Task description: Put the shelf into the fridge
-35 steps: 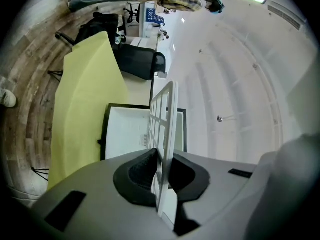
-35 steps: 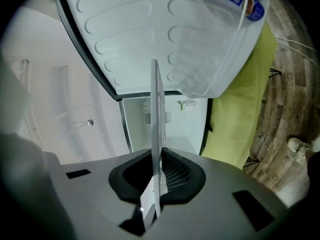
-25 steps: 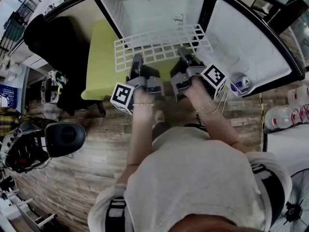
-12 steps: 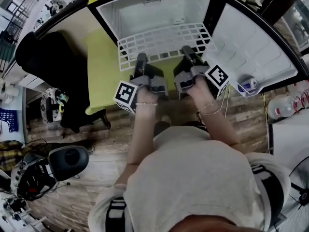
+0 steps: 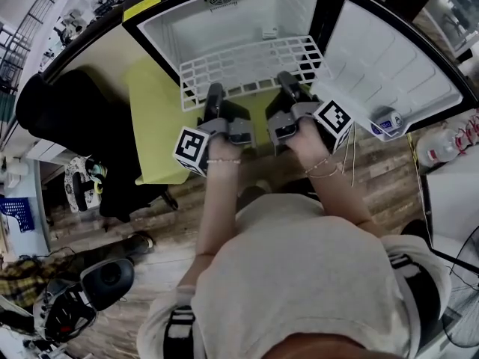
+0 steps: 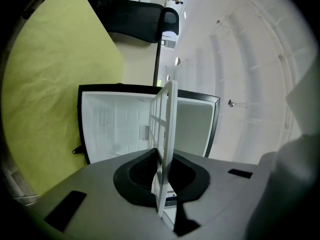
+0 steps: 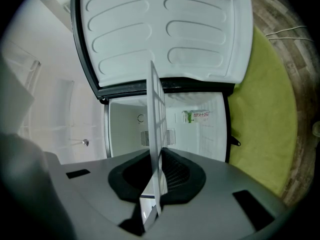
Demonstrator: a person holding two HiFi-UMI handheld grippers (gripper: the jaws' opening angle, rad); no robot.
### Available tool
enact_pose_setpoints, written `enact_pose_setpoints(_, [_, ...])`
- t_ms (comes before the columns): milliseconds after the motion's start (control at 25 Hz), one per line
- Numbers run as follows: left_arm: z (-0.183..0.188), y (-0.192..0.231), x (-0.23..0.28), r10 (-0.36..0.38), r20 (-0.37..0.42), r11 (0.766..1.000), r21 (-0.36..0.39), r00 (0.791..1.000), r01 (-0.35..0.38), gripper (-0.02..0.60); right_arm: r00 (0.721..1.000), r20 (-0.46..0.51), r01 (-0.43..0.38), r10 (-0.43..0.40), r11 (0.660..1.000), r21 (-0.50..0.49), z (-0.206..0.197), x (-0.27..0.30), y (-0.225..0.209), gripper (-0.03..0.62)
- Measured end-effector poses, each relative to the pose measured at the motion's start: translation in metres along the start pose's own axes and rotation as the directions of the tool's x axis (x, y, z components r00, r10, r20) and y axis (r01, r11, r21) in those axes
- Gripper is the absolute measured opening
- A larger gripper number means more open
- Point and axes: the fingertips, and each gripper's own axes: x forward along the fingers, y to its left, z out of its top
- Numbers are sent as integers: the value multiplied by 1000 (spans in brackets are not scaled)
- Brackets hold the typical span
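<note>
A white wire grid shelf (image 5: 251, 67) hangs flat in front of the open mini fridge (image 5: 224, 17), its far edge at the fridge mouth. My left gripper (image 5: 215, 97) is shut on the shelf's near-left edge, and my right gripper (image 5: 287, 87) is shut on its near-right edge. In the left gripper view the shelf (image 6: 166, 134) stands edge-on between the dark pads (image 6: 137, 171). The right gripper view shows the same: the shelf (image 7: 156, 149) pinched edge-on, with the white fridge cavity (image 7: 197, 129) straight ahead.
The fridge door (image 5: 389, 73) swings open to the right, a small bottle (image 5: 385, 120) in its rack. The fridge stands on a yellow-green mat (image 5: 153, 118). A black office chair (image 5: 67, 111) sits left, water bottles (image 5: 449, 144) right, on wood flooring.
The shelf and both grippers have moved forward toward the fridge; the shelf's far edge now reaches the fridge opening. The camera view shifted closer too.
</note>
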Motion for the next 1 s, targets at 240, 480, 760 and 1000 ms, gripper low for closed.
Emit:
enact_pose_setpoints(240, [6, -1, 7, 0, -16, 1000, -13, 1000, 0, 31, 1000, 22, 6, -6, 1000, -9, -4, 6, -1, 43])
enact_pose_setpoints(480, [13, 0, 9, 2, -18, 1000, -21, 1000, -2, 31, 1000, 23, 1, 0, 1000, -14, -9, 9, -1, 43])
enact_pose_setpoints(760, [15, 2, 10, -1, -26, 1000, -22, 1000, 0, 31, 1000, 21, -1, 1, 1000, -15, -11, 10, -2, 42])
enact_pose_setpoints(1000, [16, 5, 12, -16, -35, 999, -37, 999, 14, 32, 1000, 19, 2, -2, 1000, -28, -10, 12, -4, 41])
